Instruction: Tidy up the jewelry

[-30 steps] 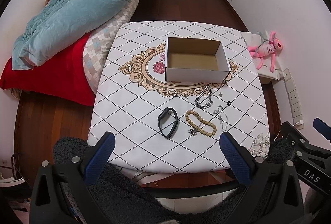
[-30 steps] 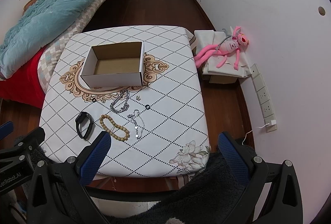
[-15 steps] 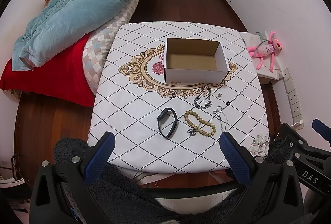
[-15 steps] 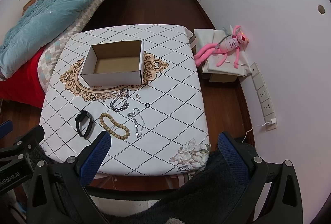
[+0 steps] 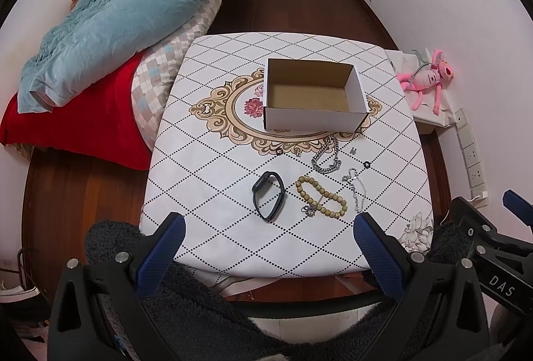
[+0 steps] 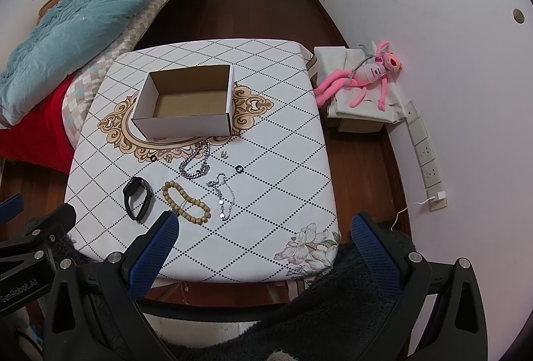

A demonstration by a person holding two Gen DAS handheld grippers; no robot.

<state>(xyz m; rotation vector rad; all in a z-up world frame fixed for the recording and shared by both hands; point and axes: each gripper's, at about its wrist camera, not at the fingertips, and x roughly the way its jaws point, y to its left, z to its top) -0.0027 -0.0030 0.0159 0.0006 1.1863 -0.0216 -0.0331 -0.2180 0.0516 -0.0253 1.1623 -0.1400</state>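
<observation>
An open, empty white cardboard box [image 5: 313,120] [image 6: 181,127] stands mid-table. In front of it lie a black wristband [image 5: 269,199] [image 6: 138,198], a wooden bead bracelet [image 5: 320,198] [image 6: 186,203], a thick silver chain [image 5: 327,157] [image 6: 196,163], a thin silver chain [image 5: 355,191] [image 6: 224,198] and several small rings and earrings [image 5: 367,164] [image 6: 239,168]. My left gripper [image 5: 269,241] is open and empty above the table's near edge. My right gripper [image 6: 265,239] is open and empty, also at the near edge, right of the jewelry.
The table [image 5: 233,241] has a white diamond-pattern cloth. A bed with a blue quilt [image 5: 126,17] lies to the left. A pink plush toy [image 6: 363,77] sits on a box by the right wall. Dark fleece sleeves show below both grippers.
Both cameras have drifted slightly; the table and box sit a touch higher in the views. The jewelry has not moved and both grippers stay open.
</observation>
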